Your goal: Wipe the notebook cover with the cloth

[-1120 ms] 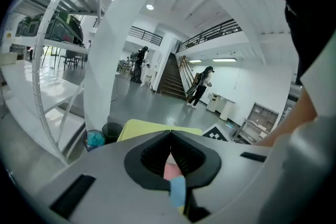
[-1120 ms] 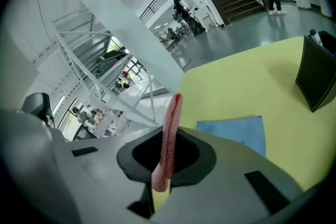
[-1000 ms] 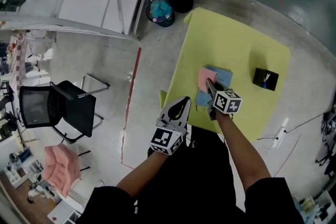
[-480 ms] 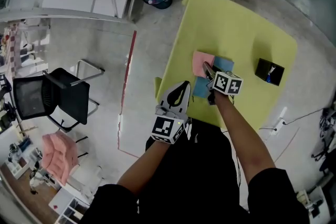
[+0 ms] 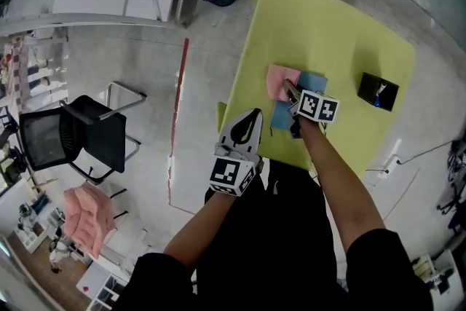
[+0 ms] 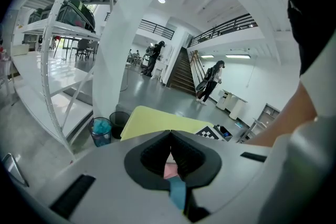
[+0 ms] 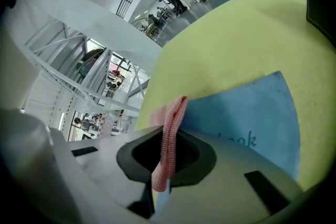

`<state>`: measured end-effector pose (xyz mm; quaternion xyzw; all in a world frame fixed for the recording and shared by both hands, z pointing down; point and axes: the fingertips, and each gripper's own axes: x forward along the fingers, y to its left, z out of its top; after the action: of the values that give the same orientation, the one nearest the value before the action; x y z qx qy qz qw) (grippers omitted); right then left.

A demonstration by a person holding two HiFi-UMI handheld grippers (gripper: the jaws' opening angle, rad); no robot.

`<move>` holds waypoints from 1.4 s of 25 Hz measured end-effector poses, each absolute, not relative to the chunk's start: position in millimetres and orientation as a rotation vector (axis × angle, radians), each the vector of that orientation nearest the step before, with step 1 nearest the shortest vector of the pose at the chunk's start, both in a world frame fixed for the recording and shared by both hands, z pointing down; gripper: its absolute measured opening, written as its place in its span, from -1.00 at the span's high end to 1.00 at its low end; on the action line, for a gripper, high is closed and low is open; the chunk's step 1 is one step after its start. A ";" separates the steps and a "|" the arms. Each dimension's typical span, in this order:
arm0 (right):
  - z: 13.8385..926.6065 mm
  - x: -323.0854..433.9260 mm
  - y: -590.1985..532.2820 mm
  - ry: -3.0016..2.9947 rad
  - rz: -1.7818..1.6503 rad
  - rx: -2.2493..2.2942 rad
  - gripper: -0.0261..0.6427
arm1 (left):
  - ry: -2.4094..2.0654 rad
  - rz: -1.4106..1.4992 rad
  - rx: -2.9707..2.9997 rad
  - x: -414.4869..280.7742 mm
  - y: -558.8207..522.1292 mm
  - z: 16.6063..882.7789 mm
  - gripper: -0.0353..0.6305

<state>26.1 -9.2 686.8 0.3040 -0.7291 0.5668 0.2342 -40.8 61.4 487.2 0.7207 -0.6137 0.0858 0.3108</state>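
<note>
We are judging the wiping barely begun: right tongs [image 5: 291, 92] are clamping the pink cloth [image 5: 277, 79] at the blue notebook's [image 5: 314, 83] edge, while left tongs [image 5: 253, 117] are hanging closed and empty.

Black short sleeves [image 5: 156, 279] and black torso clothing [image 5: 269, 258] fill lower frame; left gripper [image 5: 254, 116] and right gripper [image 5: 289, 88] are pale grey shells, black pads [image 6: 152, 157], black-and-white marker cubes [image 5: 231, 182].
</note>
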 end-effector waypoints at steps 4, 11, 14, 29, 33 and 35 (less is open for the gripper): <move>686.9 25.6 -9.4 -1.992 1.522 0.820 0.81 | -1.603 0.221 1.915 -38.7 61.9 485.0 0.86; 689.4 28.1 -9.9 -1.953 1.542 0.833 0.81 | -1.581 0.225 1.934 -37.3 63.5 484.7 0.86; 689.6 31.6 -12.2 -1.944 1.534 0.840 0.81 | -1.583 0.228 1.937 -39.6 62.1 484.1 0.86; 690.3 57.5 -18.7 -1.948 1.478 0.833 0.81 | -1.565 0.249 1.941 -27.4 58.6 487.5 0.86; 688.6 62.8 -21.2 -1.939 1.483 0.851 0.81 | -1.550 0.248 1.957 -20.4 50.7 484.9 0.86; 689.1 64.3 -20.0 -1.934 1.490 0.853 0.81 | -1.545 0.249 1.965 -18.4 49.2 484.6 0.86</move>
<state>64.3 -20.0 689.1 0.3173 -0.7193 0.5539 0.2741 -18.4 49.2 484.6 0.7437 -0.5849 0.0943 0.3096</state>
